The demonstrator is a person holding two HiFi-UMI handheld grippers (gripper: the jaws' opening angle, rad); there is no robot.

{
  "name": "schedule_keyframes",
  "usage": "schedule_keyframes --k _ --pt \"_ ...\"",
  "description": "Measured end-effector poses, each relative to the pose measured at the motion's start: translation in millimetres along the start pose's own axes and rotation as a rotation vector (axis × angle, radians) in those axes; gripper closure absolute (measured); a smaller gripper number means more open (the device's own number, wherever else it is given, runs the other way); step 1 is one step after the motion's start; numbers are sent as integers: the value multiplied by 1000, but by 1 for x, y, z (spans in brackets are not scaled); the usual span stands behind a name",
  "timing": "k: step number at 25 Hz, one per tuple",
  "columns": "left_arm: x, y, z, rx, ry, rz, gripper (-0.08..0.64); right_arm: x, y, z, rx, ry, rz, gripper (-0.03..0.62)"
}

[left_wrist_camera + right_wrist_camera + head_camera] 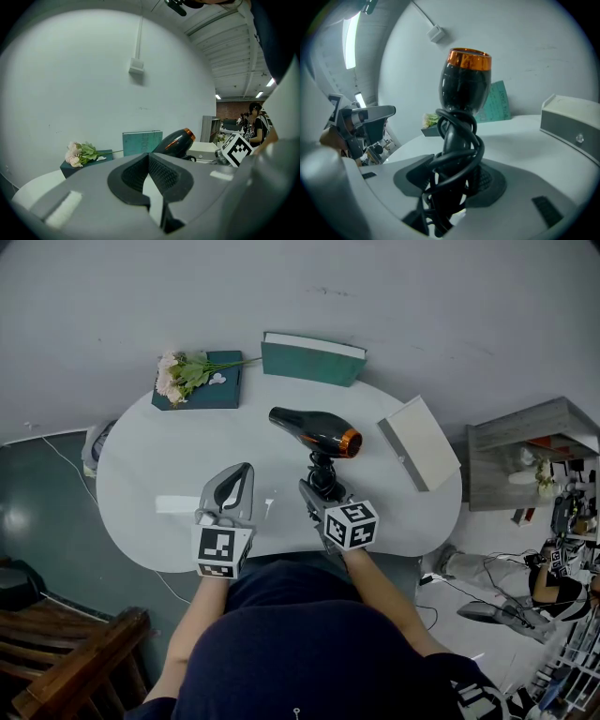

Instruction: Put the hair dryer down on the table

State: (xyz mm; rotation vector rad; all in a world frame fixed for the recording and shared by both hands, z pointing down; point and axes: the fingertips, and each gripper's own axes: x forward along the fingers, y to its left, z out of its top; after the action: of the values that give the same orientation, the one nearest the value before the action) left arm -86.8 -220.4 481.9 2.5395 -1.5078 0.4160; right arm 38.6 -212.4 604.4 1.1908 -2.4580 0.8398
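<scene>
White rounded table (131,465) against a bare grey wall. The right gripper's (317,482) jaws clamp the cord-wrapped handle of the black hair dryer (314,430), over the table's middle. The left gripper (244,472) is closed and empty. Beyond lie flowers (183,374), a teal book (312,359) and a white box (419,442).

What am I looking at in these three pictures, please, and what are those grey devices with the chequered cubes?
There is no robot here: a person holds a hand-worked gripper in each hand, and the cubes are part of them. The head view looks down from a camera on the person's head. The other two pictures come from a camera riding on each gripper, looking along its jaws. The right gripper has its jaws closed on the cord-wrapped handle of a black hair dryer, not yet laid on the white table. The left gripper holds nothing, jaws together. On the table are an upright teal book, flowers on a teal box, and a white box.
</scene>
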Motion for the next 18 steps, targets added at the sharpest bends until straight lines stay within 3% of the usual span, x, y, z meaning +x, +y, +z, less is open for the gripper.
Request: schedule_keyframes --k 10,18 --pt "5 2 -2 -2 13 3 549 10 -9 -19 55 54 30 377" --pt "8 5 -5 -10 20 7 549 20 -14 -25 159 86 86 377"
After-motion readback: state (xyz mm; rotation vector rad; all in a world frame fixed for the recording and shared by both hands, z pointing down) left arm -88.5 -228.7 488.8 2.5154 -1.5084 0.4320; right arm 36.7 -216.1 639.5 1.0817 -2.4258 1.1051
